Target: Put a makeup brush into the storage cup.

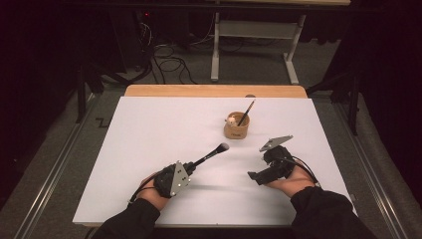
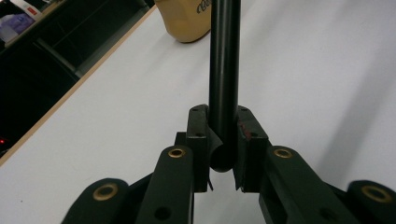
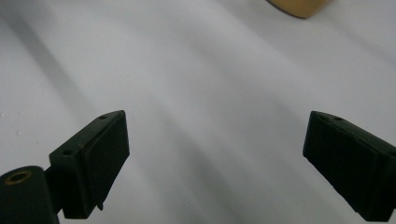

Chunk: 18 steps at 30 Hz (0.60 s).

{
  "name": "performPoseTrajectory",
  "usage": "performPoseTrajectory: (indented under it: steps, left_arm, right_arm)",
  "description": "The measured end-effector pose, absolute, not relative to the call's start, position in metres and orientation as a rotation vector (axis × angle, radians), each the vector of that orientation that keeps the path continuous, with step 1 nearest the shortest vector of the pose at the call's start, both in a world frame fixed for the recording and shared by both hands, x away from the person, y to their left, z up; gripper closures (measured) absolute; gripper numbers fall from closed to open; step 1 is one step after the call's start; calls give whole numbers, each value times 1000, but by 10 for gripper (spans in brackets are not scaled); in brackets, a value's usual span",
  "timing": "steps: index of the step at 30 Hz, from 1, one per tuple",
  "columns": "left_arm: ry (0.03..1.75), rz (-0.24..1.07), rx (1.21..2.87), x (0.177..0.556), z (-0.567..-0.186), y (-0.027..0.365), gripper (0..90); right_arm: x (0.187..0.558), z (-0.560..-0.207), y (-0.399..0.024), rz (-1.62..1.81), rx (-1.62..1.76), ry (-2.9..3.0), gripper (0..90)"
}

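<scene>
Left gripper (image 1: 191, 165) was clamped on the butt end of a makeup brush (image 1: 211, 153), which hung low over the white table (image 1: 149, 139), short of the tan cup (image 1: 237, 128). Right gripper (image 3: 215, 154) was empty, jaws wide apart. Best approach, I judged: lift the brush, tip it handle-down, then lower it beside the brush (image 1: 247, 112) already standing in the cup. Slim black handle, pale bristle tip.

Two makeup brushes, one held (image 1: 211, 154) and one in the single wooden cup (image 1: 236, 128), plus two tongs.
</scene>
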<state>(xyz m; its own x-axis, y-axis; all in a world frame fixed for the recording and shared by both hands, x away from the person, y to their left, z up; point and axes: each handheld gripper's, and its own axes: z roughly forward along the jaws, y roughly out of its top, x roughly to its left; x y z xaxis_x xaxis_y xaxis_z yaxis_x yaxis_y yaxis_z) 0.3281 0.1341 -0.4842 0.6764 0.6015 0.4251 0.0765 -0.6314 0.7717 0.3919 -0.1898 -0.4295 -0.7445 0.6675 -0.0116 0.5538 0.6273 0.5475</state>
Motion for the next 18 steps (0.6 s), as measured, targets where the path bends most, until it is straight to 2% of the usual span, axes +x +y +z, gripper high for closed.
performPoseTrajectory:
  steps: [18]
  left_arm:
    - [607,800,2086,333,-487,140,789]
  right_arm:
    - [380,-452,-217,1085,1088,2345,83]
